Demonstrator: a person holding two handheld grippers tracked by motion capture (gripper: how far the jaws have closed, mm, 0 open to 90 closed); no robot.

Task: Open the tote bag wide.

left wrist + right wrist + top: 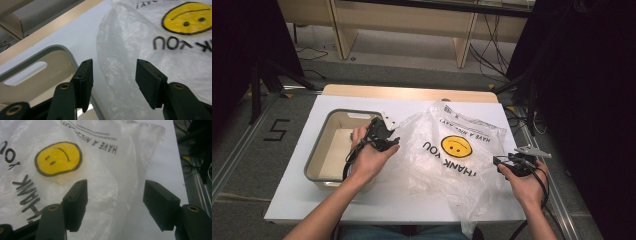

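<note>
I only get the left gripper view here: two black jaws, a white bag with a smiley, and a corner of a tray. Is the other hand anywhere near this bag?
Observer: Yes. The right gripper sits at the plastic bag's far edge, opposite the left gripper.
Operator: Is it gripping the bag?
Observer: No. The right gripper view shows its jaws apart over the plastic, pressing on nothing.
Operator: What's in the tray?
Observer: From above, the tray looks bare inside.
Operator: Any more writing on the bag?
Observer: "HAVE A NICE DAY" runs beside the smiley.
</note>
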